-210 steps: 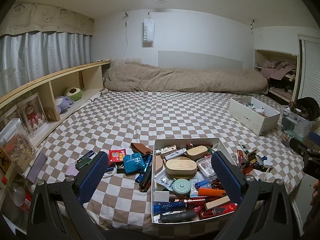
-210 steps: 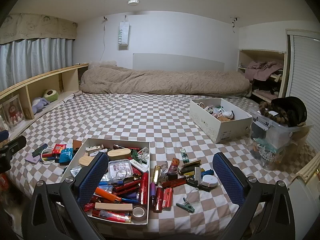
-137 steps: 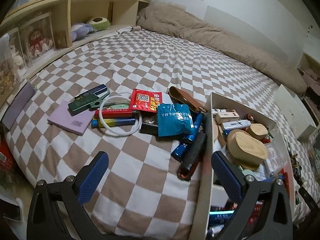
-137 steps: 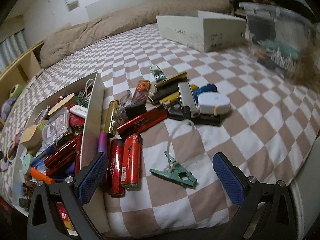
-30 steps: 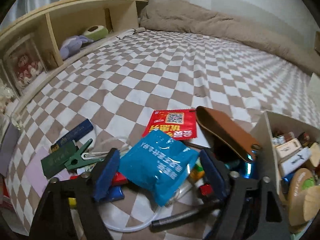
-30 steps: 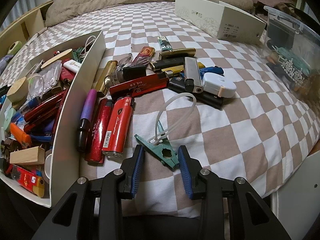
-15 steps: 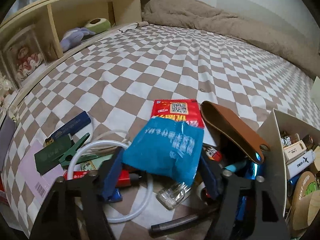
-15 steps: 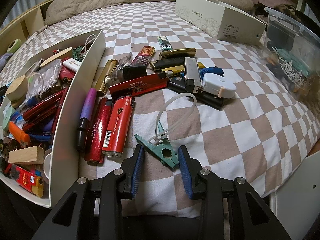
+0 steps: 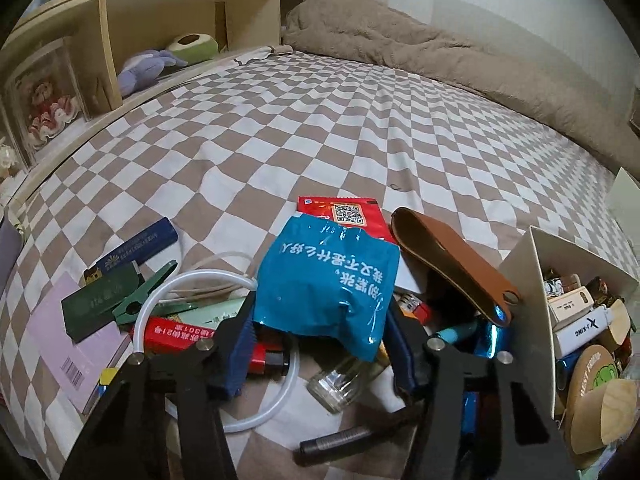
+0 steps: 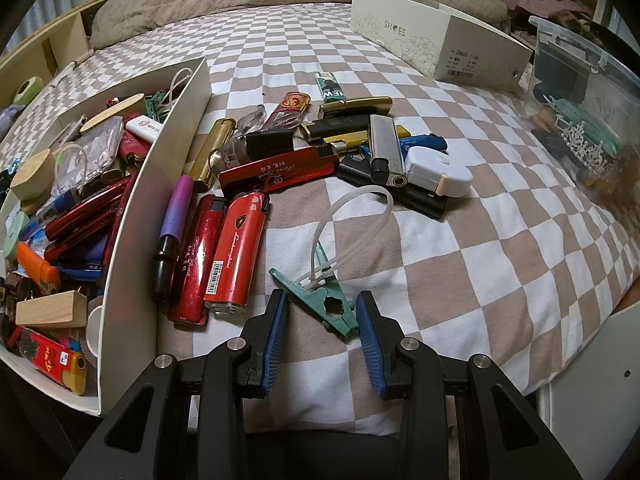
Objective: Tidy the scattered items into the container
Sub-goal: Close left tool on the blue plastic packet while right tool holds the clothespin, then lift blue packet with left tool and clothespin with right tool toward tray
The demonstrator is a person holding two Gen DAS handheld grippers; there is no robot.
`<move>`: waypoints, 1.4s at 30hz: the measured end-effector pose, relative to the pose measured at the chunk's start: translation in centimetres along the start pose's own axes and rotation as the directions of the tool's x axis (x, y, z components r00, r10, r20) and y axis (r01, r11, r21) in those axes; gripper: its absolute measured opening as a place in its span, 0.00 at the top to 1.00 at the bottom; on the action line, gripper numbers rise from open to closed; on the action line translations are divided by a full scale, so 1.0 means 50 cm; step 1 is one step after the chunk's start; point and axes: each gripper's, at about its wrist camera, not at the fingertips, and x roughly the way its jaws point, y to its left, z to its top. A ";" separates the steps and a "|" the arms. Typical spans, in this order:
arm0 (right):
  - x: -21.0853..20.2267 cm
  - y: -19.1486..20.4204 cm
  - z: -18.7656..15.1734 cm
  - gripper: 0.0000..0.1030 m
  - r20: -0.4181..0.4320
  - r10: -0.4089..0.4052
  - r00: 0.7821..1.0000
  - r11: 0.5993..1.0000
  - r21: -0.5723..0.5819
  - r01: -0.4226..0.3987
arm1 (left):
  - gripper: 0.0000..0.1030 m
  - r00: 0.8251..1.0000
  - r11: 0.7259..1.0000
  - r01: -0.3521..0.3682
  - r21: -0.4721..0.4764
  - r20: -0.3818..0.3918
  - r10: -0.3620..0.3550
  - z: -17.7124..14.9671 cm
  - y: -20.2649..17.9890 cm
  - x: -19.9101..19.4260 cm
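Crinkled blue foil packet (image 9: pixel 326 280), white lettering

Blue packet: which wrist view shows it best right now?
Left wrist. The blue packet fills the middle of that view, pinched between the left gripper pads, whose jaws have just been closing on it. The right wrist view does not show it.

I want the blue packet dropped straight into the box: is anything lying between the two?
Yes. The brown leather strap lies between the blue packet, held in the left gripper, and the box wall, with lighters beneath. Lifting over them should clear it.
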 end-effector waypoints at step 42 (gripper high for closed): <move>-0.001 0.007 -0.003 0.65 -0.002 -0.018 1.000 1.000 -0.013 0.018 | 0.46 0.999 0.999 0.030 0.023 0.015 -0.030 0.028 -0.016 0.010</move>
